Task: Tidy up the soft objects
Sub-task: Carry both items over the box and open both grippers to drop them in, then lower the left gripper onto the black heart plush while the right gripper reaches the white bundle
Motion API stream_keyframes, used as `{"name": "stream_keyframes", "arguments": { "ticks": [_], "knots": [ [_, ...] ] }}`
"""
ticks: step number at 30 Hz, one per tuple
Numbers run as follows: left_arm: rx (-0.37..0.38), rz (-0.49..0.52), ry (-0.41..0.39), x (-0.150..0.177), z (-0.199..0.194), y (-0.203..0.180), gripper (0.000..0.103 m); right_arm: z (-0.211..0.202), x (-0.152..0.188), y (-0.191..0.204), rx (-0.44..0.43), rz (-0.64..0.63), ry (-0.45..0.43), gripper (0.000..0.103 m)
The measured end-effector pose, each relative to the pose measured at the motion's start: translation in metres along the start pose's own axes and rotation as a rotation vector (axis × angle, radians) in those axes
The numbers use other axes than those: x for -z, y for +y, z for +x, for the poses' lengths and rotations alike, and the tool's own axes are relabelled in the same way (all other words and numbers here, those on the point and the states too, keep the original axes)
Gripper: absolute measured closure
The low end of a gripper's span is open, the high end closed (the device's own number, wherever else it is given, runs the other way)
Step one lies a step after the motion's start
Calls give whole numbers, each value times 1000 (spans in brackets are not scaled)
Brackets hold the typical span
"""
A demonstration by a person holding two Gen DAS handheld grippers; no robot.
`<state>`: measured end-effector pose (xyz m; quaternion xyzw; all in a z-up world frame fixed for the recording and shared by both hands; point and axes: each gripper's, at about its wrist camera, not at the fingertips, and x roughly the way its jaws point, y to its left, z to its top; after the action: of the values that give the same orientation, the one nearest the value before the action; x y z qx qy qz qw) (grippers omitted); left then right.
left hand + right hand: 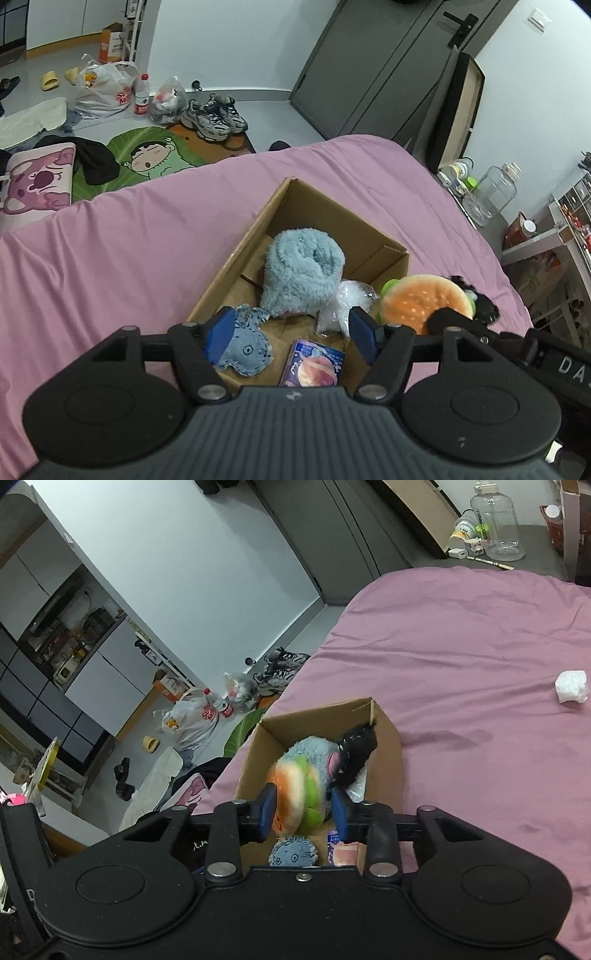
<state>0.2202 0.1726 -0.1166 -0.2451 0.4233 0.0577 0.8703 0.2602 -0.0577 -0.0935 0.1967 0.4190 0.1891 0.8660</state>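
An open cardboard box (295,199) sits on the pink bed (110,236). Inside lie a fluffy light-blue roll (303,269), a small blue felt toy (247,343), a clear plastic bag (347,302) and a purple packet (314,365). My left gripper (291,332) is open and empty just above the box's near end. My right gripper (304,810) is shut on a plush hamburger (295,794) and holds it over the box (384,720); the hamburger also shows in the left wrist view (424,299). A black bristly object (356,753) lies in the box beyond it.
A crumpled white tissue (571,686) lies on the bed to the right. On the floor past the bed's edge are sneakers (214,114), plastic bags (103,88), a bottle (141,94) and a cartoon mat (147,158). A big clear jar (498,188) stands at the right.
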Motion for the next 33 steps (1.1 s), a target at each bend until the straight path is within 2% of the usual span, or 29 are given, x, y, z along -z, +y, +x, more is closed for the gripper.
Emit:
{"name": "stream_keyframes", "arguments": {
  "ticks": [5,14,22,33],
  "knots": [
    [-26,36,0,3,3,-10,37,-19,-4,-23,52,5,-10,60],
    [6,96,-5,10,0,-39,36,-53,-23,-78,140,1,-31,55],
    [-3,142,-30,18,-5,-69,33,-67,-40,-107,125,-40,-49,50],
    [-8,208,-66,32,0,-118,33,-66,-60,-153,105,-4,-31,47]
  ]
}}
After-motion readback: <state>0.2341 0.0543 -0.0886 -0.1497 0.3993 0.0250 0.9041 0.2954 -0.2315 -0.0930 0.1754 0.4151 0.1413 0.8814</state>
